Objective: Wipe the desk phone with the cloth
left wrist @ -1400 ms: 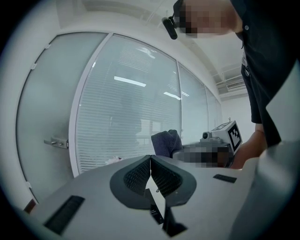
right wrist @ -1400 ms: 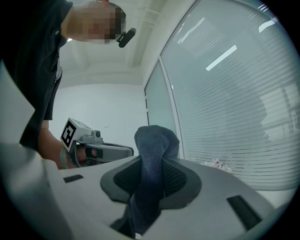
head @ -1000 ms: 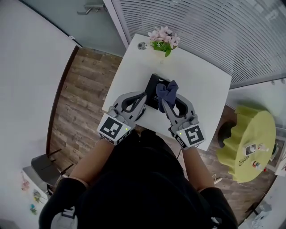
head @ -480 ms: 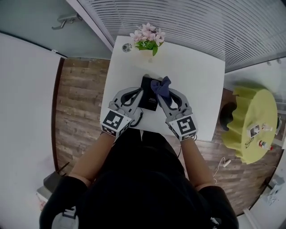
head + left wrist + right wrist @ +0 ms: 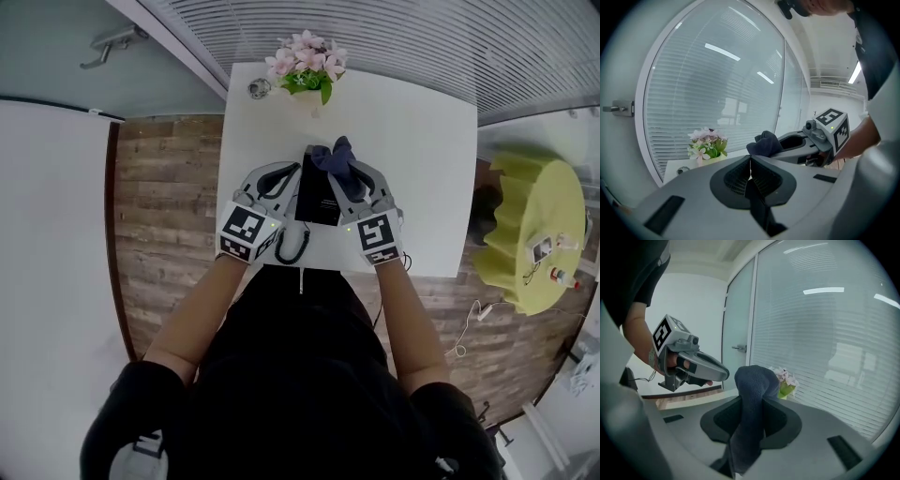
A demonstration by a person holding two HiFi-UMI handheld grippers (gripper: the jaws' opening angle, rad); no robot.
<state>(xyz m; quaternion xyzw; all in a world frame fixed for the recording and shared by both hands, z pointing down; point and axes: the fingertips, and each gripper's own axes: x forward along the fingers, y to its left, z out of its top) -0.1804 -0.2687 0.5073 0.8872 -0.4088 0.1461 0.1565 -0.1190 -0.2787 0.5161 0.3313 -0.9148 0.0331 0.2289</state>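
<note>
Right claw (image 5: pixel 342 176) is sliding forward, pinching the cloth (image 5: pixel 330 156) over the desk phone's (image 5: pixel 317 195) far end. Left claw (image 5: pixel 292 174), pressed together, is flanking it.

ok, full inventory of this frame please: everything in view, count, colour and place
table: 1, white, centre, under both grippers
desk phone: 1, black, on the table's near half
phone cord: 1, black, coiled, by the table's near edge
cloth: 1, dark blue, over the phone's far end
flower pot: 1, pink blooms with green leaves, table's far edge
small round object: 1, silvery, left of the flowers
round side table: 1, yellow-green, right of the table, small items on it
door handle: 1, grey, top left
left gripper: 1, grey, shut, empty, left of the phone
right gripper: 1, grey, shut on the cloth
</note>
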